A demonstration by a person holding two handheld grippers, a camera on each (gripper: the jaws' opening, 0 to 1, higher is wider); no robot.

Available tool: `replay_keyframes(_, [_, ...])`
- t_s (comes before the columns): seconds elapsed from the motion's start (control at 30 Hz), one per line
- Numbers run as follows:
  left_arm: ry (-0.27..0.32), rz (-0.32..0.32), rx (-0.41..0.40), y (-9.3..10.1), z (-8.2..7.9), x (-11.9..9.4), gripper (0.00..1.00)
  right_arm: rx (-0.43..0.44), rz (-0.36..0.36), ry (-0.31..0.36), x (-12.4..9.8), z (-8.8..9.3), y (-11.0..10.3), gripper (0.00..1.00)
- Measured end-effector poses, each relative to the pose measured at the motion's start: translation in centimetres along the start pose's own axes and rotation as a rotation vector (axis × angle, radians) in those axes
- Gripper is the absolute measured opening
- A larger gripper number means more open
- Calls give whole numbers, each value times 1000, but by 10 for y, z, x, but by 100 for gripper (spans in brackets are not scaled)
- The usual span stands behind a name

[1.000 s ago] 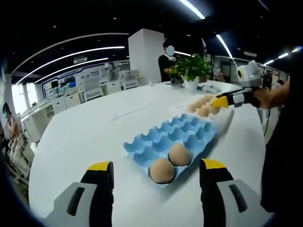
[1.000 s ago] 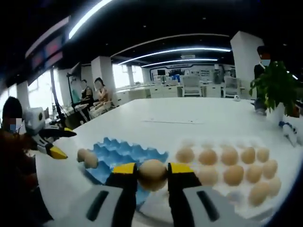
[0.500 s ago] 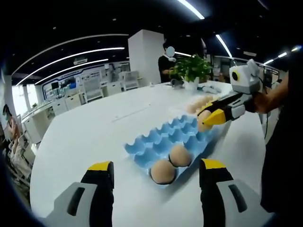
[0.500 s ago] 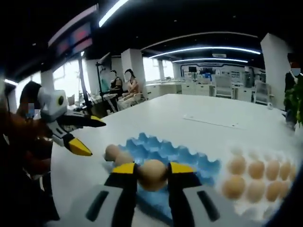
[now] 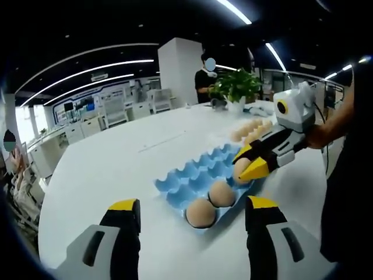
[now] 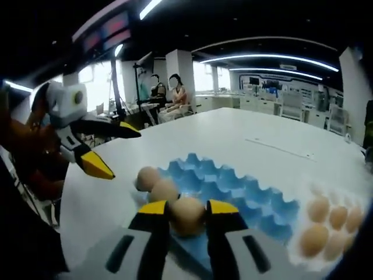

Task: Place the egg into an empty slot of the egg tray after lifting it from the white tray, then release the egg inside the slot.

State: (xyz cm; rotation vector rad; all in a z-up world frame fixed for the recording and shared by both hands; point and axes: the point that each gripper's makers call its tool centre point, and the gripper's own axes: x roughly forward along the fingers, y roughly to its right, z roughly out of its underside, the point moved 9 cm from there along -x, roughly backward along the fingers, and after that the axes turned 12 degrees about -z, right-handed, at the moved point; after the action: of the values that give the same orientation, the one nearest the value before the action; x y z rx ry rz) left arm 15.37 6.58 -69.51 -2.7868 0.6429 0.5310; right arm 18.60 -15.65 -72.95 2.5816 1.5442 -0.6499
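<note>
In the right gripper view my right gripper is shut on a tan egg, held just over the near end of the blue egg tray. Two eggs sit in slots right beside it. The white tray with several eggs lies to the right. In the left gripper view the right gripper hangs with its egg above the blue egg tray, next to the two seated eggs. My left gripper stands open at the tray's near end, holding nothing.
The white tray with eggs lies beyond the blue one. A potted plant stands at the table's far end, with a person behind it. Seated people are past the table edge. The white table spreads to the left.
My right gripper has carried the egg from over the white tray along the blue tray to its near end, beside the two eggs. The left gripper has stayed put.
</note>
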Motion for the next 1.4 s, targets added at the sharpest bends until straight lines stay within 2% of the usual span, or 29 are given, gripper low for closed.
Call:
replay_keyframes(0.43, [-2, -4, 0, -3, 2, 1, 73, -55, -13, -19, 8, 6, 1, 25])
replay_keyframes(0.6, [-6, -5, 2, -3, 3, 1, 73, -134, -8, -38, 10, 7, -2, 26])
replay_keyframes(0.83, [-13, -1, 2, -2, 5, 2, 72, -135, 0, -19, 9, 8, -2, 26])
replay_keyframes(0.87, [-11, -3, 0, -2, 5, 1, 72, -163, -5, 0, 9, 6, -1, 26])
replay_keyframes(1.03, [2, -18, -7, -2, 2, 1, 73, -131, 12, 3, 1, 9, 0, 32])
replay_keyframes(1.13, [1, -11, -10, 0, 1, 1, 72, -104, 14, 13, -6, 9, 0, 30])
replay_keyframes(1.27, [-9, -7, -11, 3, 1, 2, 73, -115, 36, 30, -16, 9, 1, 30])
replay_keyframes(1.37, [-8, -2, -13, 5, 0, 2, 73, -117, 80, 39, -28, 9, 6, 29])
replay_keyframes(1.4, [-5, -2, -13, 6, -1, 2, 73, -119, 125, 33, -37, 11, 10, 28])
